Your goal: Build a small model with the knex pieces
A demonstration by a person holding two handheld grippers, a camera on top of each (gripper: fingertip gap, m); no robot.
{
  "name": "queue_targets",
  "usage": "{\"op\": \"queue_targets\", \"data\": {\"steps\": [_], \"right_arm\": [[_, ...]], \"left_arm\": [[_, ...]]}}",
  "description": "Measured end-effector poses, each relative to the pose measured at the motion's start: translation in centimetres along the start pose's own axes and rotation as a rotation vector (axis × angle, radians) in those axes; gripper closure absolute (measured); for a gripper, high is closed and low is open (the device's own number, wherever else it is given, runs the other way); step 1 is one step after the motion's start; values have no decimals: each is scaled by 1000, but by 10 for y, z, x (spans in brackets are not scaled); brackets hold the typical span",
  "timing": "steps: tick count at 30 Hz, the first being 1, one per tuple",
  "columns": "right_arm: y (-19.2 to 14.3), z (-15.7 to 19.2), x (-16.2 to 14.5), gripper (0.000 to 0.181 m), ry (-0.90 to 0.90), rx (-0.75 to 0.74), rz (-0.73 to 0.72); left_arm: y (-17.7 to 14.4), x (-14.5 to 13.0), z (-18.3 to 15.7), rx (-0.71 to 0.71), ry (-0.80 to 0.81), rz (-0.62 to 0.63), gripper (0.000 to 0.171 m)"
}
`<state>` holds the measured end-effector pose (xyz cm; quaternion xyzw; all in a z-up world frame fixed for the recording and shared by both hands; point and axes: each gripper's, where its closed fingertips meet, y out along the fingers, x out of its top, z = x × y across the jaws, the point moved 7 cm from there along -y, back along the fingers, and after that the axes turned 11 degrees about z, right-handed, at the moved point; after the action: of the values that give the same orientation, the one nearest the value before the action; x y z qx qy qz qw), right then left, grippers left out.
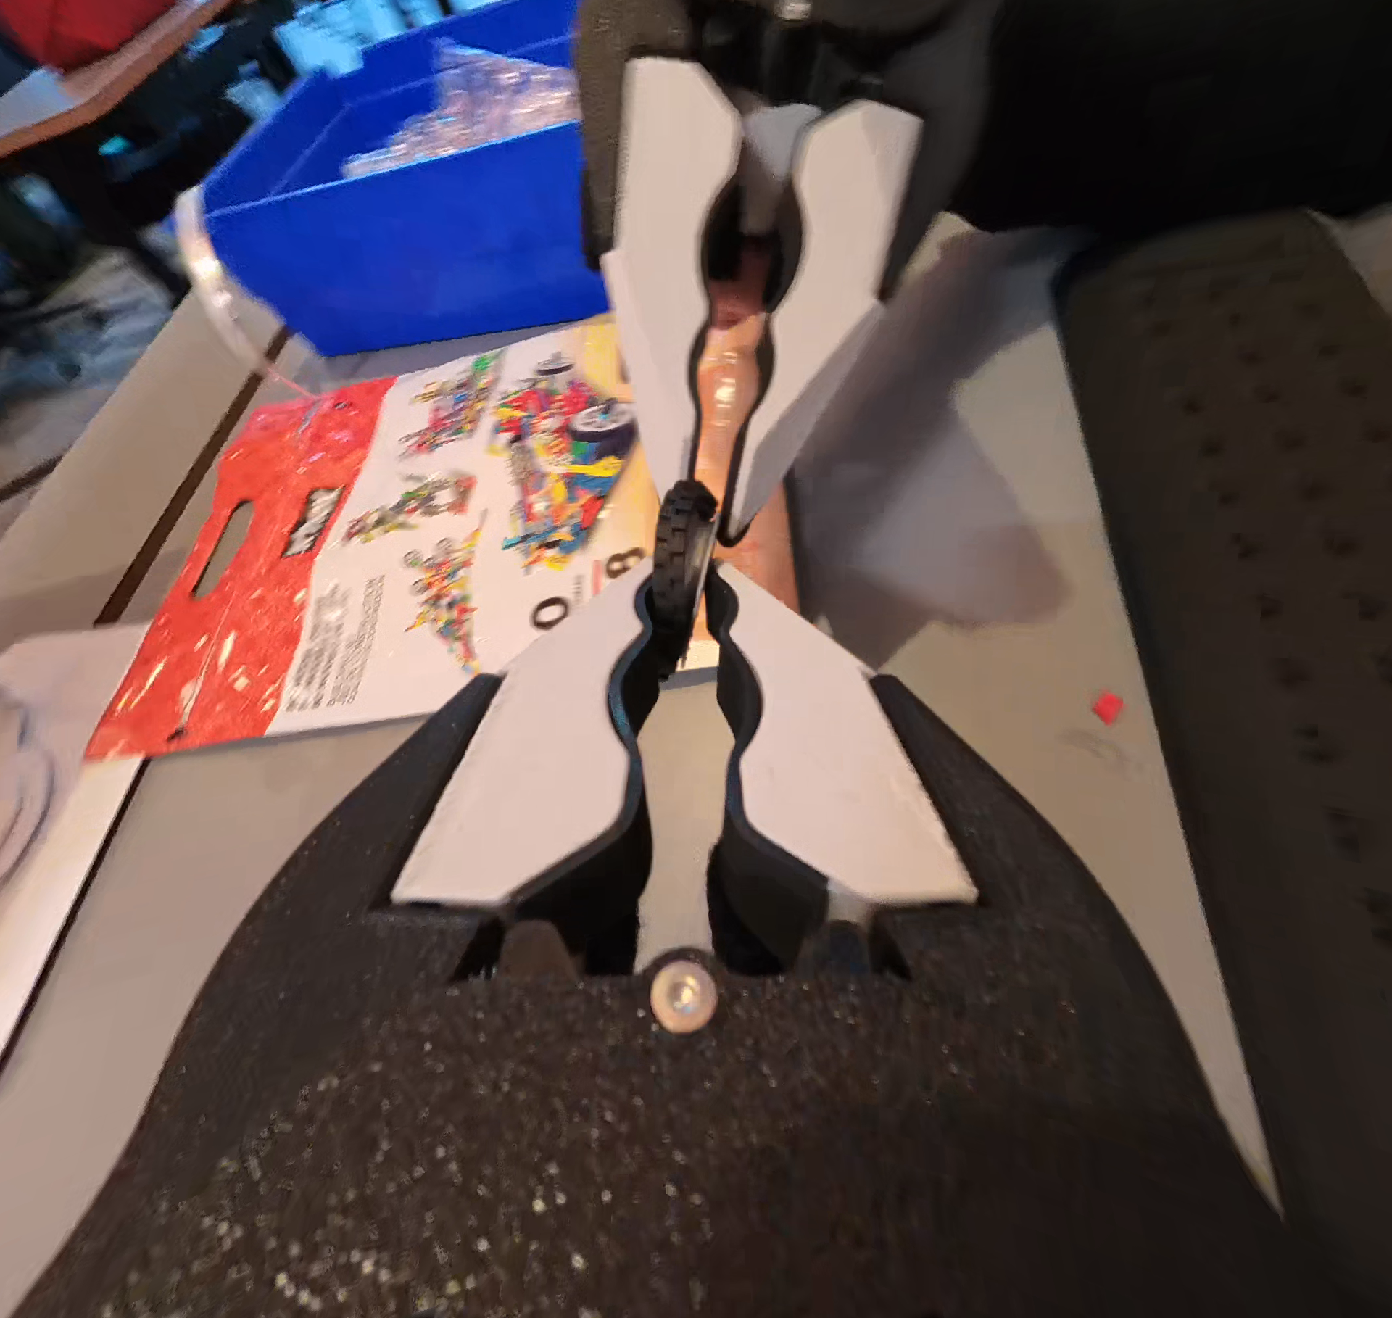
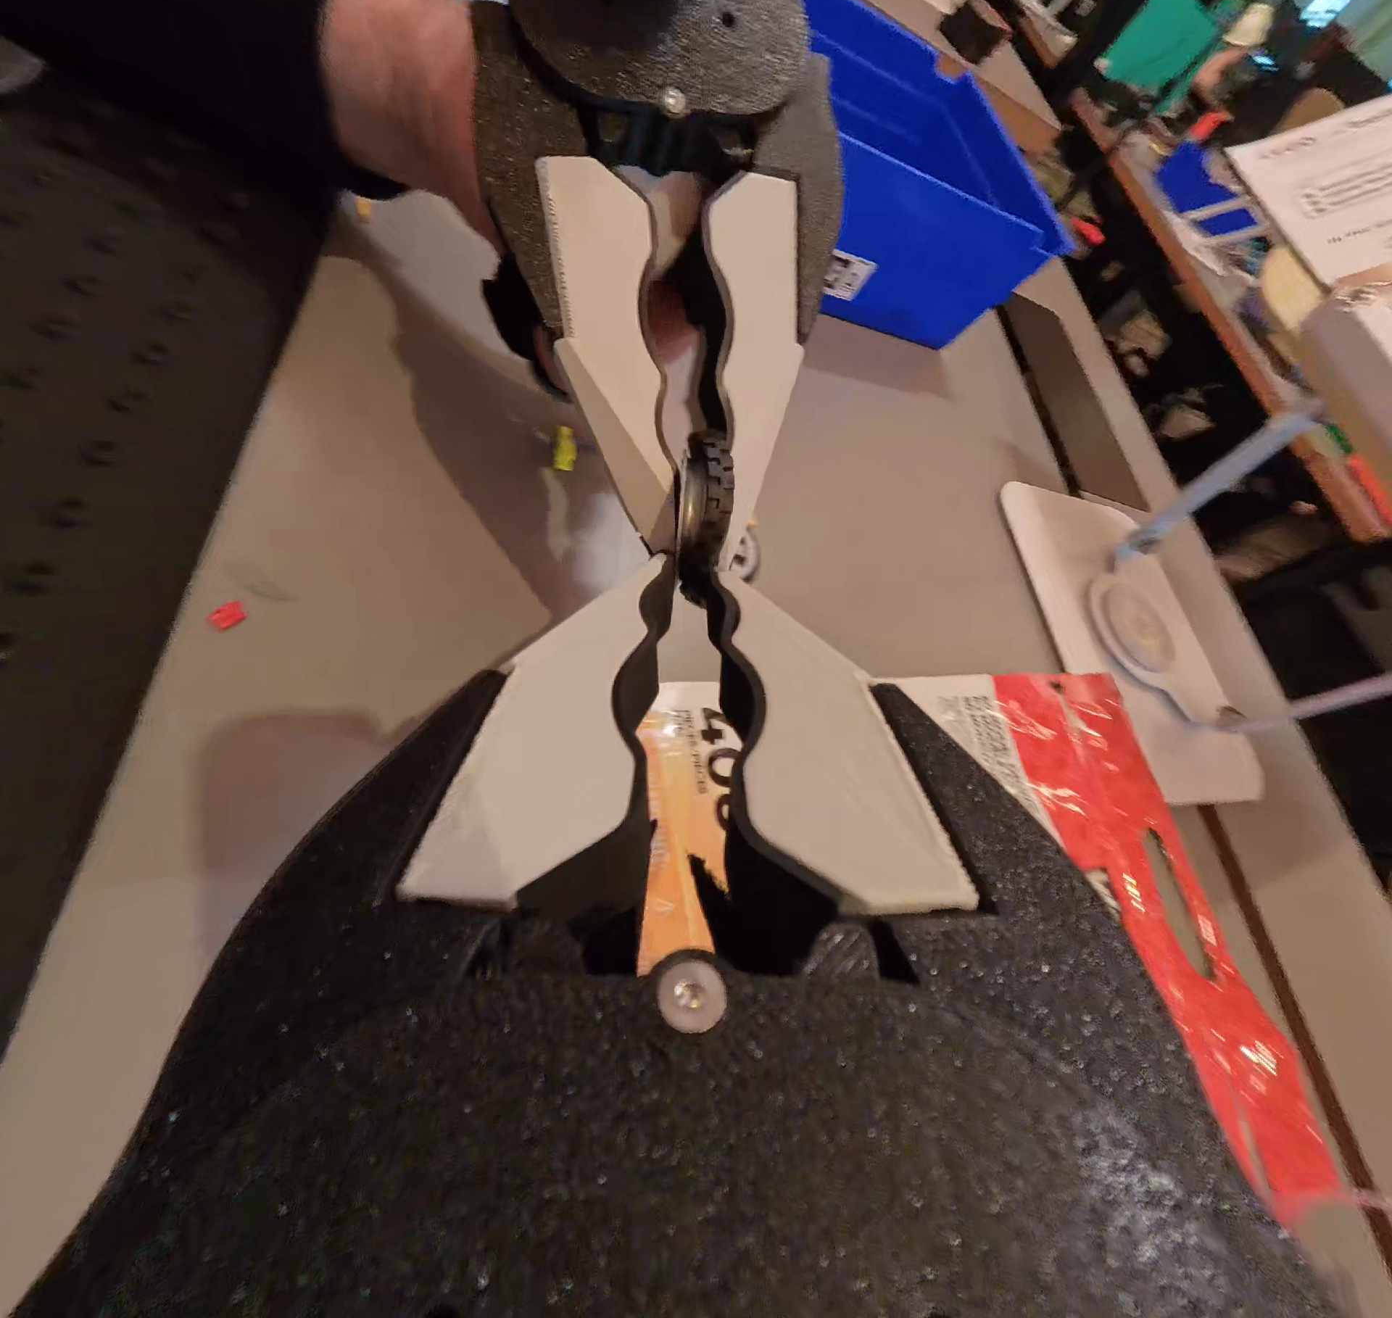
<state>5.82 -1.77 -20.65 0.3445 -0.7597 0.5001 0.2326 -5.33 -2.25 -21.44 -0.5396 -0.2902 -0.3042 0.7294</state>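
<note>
Two hand-held grippers meet tip to tip above a grey table (image 1: 979, 717). The left gripper (image 1: 682, 608) pinches a small black toy wheel (image 1: 682, 566) between its fingertips, holding it edge-up. The right gripper (image 2: 689, 589) faces it with its fingers drawn nearly together at the wheel's rim (image 2: 704, 487); whether it actually grips the wheel cannot be told. Below and to the left in the left wrist view lies a red-and-white printed packaging card (image 1: 361, 551), and beyond it, farther off, a blue bin (image 1: 407, 257). A small red piece (image 1: 1107, 706) rests on the table to the right.
</note>
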Motion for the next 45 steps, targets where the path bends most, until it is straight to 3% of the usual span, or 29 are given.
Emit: {"op": "queue_targets", "data": {"steps": [6,8,15,21,28,32,38,45], "right_arm": [[-5,27,7,178,-36,261,-93],[-7,30,11,178,-53,281,-103],[-2,14,3,180,-70,153,18],[21,1,-14,180,-136,-19,240],[38,-8,-20,180,-173,-127,360],[30,-21,-14,175,-69,-149,255],[13,-29,-9,166,55,-69,72],[-10,-26,-1,165,186,166,-207]], "left_arm": [[-5,2,-24,-263,102,-41,167],[-5,2,-25,-308,88,-58,166],[8,-5,-3,-199,-76,-64,166],[30,-20,16,-79,-282,69,166],[36,-30,28,-16,-394,123,168],[24,-23,36,0,-406,38,167],[13,-16,35,-146,-427,-109,167],[-7,1,26,-341,-376,-356,167]]}}
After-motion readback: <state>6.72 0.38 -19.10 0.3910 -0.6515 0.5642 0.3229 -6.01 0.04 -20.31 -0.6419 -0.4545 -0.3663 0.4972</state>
